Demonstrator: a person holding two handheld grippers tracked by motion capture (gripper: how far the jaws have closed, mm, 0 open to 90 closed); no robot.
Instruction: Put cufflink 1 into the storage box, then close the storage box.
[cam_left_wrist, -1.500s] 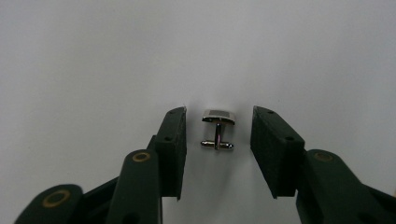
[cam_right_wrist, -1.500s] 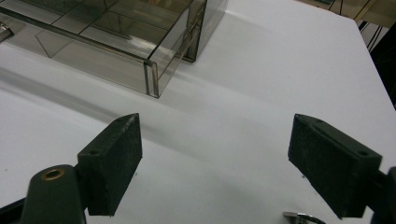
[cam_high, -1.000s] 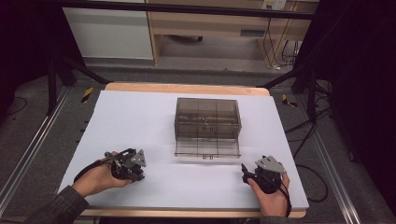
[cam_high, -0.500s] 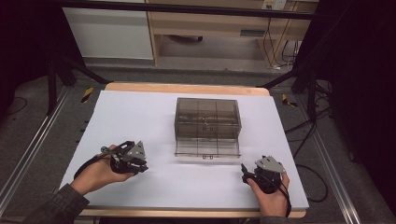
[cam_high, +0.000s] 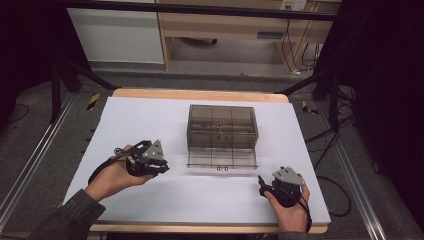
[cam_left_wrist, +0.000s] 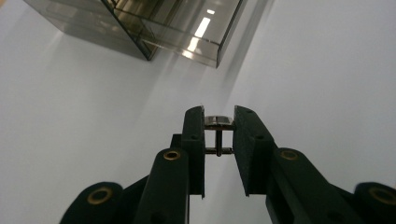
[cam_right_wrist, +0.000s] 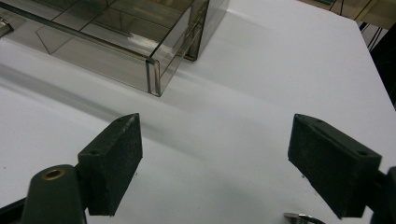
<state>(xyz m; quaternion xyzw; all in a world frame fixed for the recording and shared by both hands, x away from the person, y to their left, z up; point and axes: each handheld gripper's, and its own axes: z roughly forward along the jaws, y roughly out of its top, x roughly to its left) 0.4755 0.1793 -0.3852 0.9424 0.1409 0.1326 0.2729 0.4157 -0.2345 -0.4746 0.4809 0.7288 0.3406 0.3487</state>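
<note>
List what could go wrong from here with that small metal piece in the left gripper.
1. The left gripper pinches the small metal piece only near its jaw tips, so it might slip or twist out on the way.
2. The smoky clear box has thin walls and dividers, and its front flap lies open on the white table cover; a jaw could snag an edge and shove the box.
3. The right gripper stands open, apart from the box, so nothing steadies it.
</note>
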